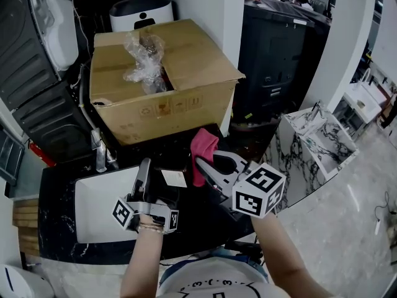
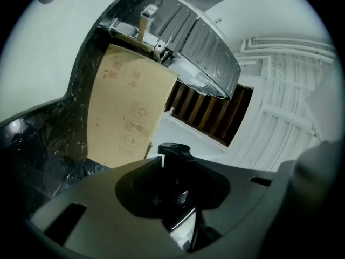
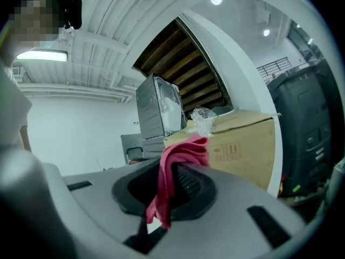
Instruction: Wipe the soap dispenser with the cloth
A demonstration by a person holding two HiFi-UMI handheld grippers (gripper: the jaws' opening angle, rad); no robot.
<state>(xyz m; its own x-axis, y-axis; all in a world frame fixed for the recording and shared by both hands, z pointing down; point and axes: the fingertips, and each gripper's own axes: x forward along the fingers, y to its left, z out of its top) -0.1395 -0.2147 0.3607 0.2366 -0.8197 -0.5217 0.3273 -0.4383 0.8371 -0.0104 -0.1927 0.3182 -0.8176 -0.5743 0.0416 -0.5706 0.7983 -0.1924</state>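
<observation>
Near the front edge of the dark tabletop [image 1: 57, 203], the left tool [image 1: 154, 177] was clamped on the dispenser [image 2: 173, 152], its jaws part-way closed against the dark body. The black pump head stood up between them, and the tool was tilted upward. On the person's other side, the right tool [image 1: 208, 163] was closed on the cloth [image 1: 203, 149], a red-pink rag. It was pinched in the middle, so one bunched end rose above the jaw tips and a loose end hung down between the jaws. From above, the cloth sat at about 2 o'clock from the dispenser and just beside it. Whether the two touched could not be told. The marker cubes of both tools lay toward 6 o'clock, nearest the person, whose forearms reached in from the bottom edge. A white sink [image 1: 102, 197] was set into the tabletop at 9 o'clock from the left tool, almost beside it. A tap [image 1: 99, 154] stood at the sink's far rim, toward 11 o'clock. At 12 o'clock from both tools a large box [image 1: 167, 98] rested on the tabletop, its top flaps open and a crumpled plastic wrap [image 1: 144, 58] poking out. Both tools were held near the box's front face, with the cloth showing against it.
</observation>
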